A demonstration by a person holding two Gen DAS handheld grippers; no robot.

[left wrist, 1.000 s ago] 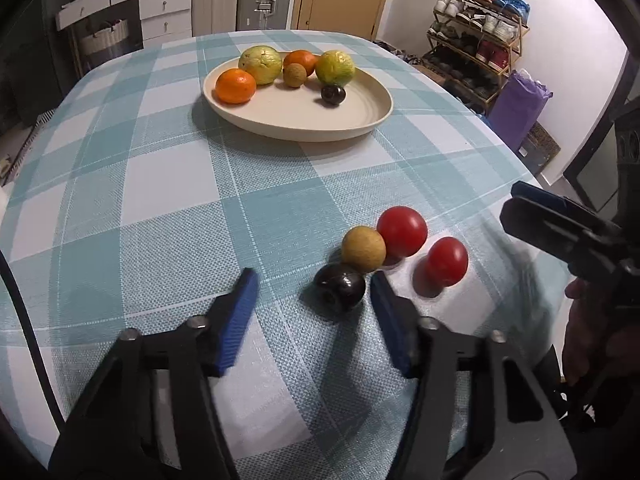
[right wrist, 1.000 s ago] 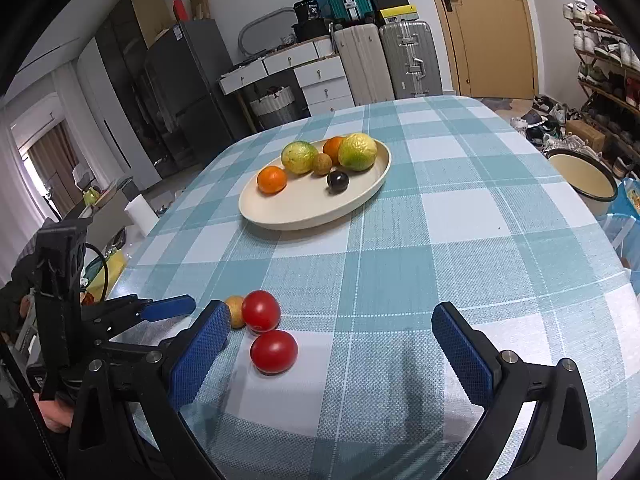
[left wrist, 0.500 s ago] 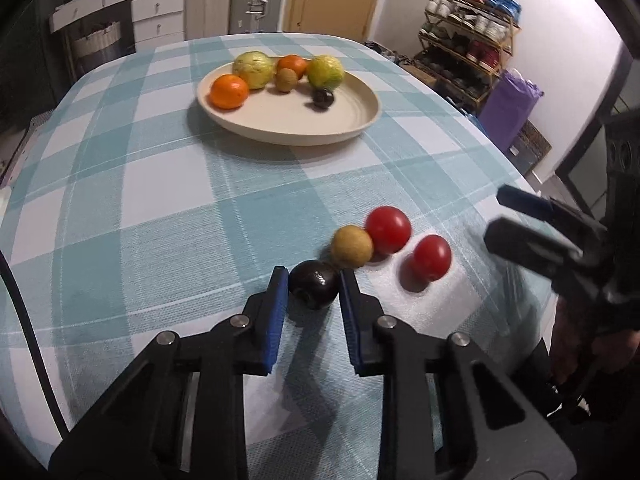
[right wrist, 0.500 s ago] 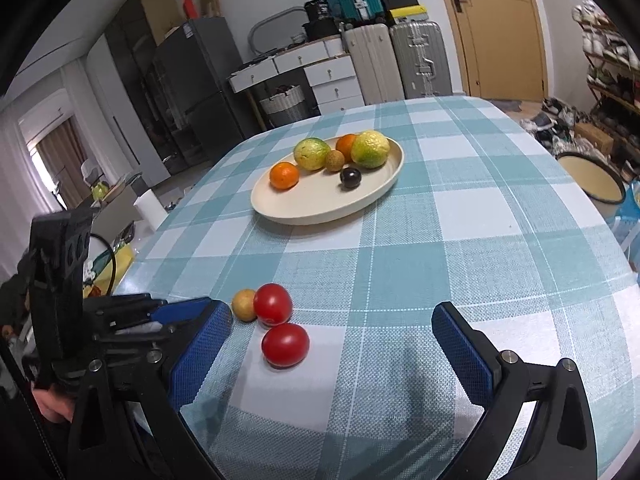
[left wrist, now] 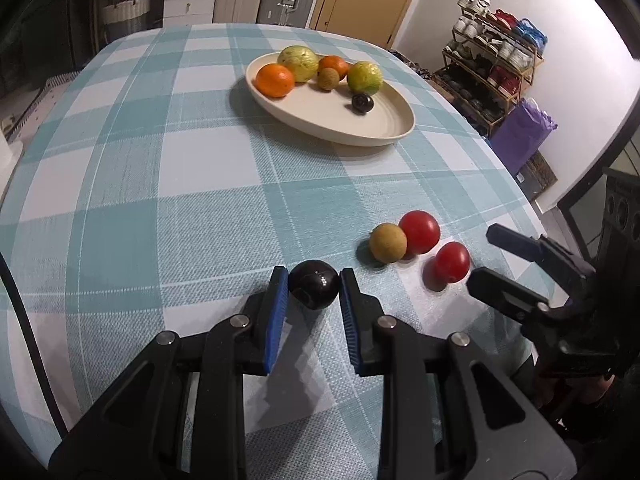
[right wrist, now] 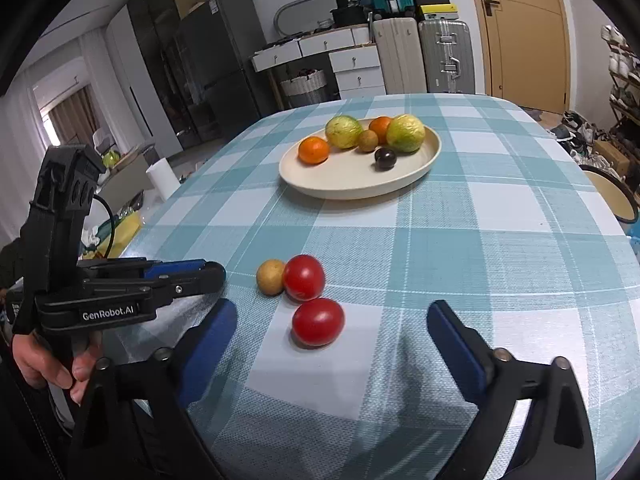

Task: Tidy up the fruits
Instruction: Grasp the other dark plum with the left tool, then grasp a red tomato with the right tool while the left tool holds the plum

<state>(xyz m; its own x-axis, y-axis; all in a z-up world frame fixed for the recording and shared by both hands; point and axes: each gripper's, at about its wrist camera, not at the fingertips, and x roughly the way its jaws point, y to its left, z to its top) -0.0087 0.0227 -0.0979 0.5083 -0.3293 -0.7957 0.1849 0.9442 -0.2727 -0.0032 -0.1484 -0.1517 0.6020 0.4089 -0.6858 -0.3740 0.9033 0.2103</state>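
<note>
Four loose fruits: we see them near us on the checked table [left wrist: 192, 208].
Left gripper [left wrist: 313, 286]: pinches the dark plum [left wrist: 314, 284].
Right gripper [right wrist: 332, 328]: spread, its jaws just closing around the near tomato [right wrist: 318, 321], not touching it.
Risk: we judge the round plum could slip out.
Far plate [left wrist: 384, 128]: holds six fruits.

The left gripper [left wrist: 314, 284] points steeply down near the desk's near edge, its blue fingers [left wrist: 278, 312] clamped on a dark plum [left wrist: 314, 285]. The right gripper [right wrist: 332, 332] tilts downward too, its jaws wide but just narrowing, nothing pressed between them. A hand [right wrist: 44, 364] grips the left handle.
</note>
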